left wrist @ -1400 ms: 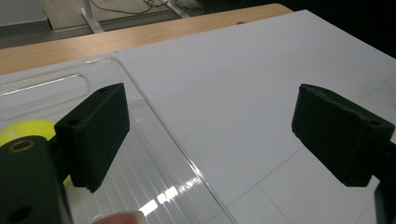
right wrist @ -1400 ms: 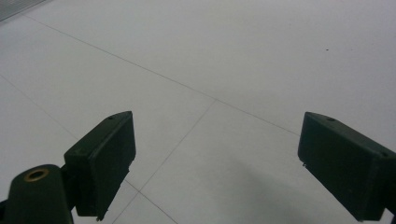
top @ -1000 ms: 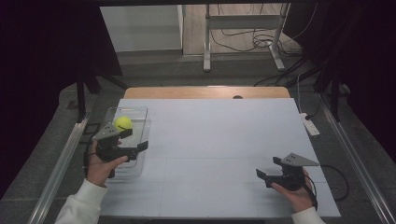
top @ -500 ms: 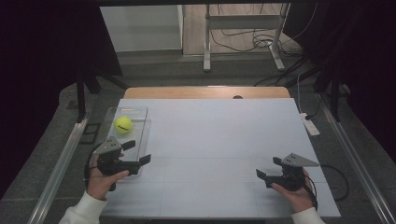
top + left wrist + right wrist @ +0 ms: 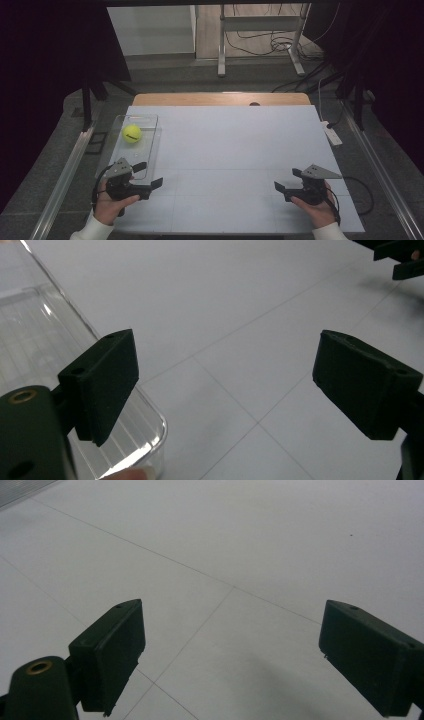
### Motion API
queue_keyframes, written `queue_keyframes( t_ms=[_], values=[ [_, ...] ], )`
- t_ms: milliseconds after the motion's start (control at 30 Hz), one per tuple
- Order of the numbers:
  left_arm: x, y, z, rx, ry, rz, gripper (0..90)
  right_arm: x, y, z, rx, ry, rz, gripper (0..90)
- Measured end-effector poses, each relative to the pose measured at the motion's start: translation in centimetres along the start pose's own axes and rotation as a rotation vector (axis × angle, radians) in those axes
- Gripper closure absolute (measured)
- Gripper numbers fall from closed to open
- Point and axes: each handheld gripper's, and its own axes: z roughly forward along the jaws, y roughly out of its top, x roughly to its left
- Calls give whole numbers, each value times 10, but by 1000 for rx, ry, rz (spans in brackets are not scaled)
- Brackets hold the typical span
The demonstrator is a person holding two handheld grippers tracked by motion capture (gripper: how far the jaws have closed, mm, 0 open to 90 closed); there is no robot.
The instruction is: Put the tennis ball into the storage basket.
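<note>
A yellow tennis ball [image 5: 131, 133] lies in the far half of a clear plastic tray [image 5: 148, 131] at the table's left edge. My left gripper [image 5: 149, 174] stands open just off the tray's near right corner, pointing right, with nothing between its jaws. In the left gripper view, my left gripper [image 5: 225, 385] frames bare table, and the tray's rounded corner [image 5: 150, 415] sits by the left jaw. My right gripper [image 5: 286, 180] is open and empty at the front right, pointing left. The right gripper view has my right gripper [image 5: 230, 655] over the white surface.
The white tabletop [image 5: 235, 145] has a wooden strip [image 5: 220, 98] along its far edge. A white power strip [image 5: 332, 133] lies at the right edge. The other gripper [image 5: 400, 255] appears far off in the left gripper view. Stand legs and cables sit on the floor beyond.
My left gripper has drawn back toward the person from over the tray by the ball to the tray's near corner. The ball stays in the tray. The right gripper has not moved.
</note>
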Motion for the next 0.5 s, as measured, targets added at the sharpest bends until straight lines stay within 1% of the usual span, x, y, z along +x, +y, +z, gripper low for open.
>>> queue_keyframes(
  t_ms=[100,167,267,500],
  values=[
    [1,-3,1,7,9,6,117,0,0,0,2,2,-1,113],
    [2,-5,2,8,24,11,117,0,0,0,2,2,-1,113],
    [5,-7,4,8,28,6,117,0,0,1,3,2,0,113],
    [6,-6,5,3,33,5,117,0,0,0,2,1,-3,113]
  ],
)
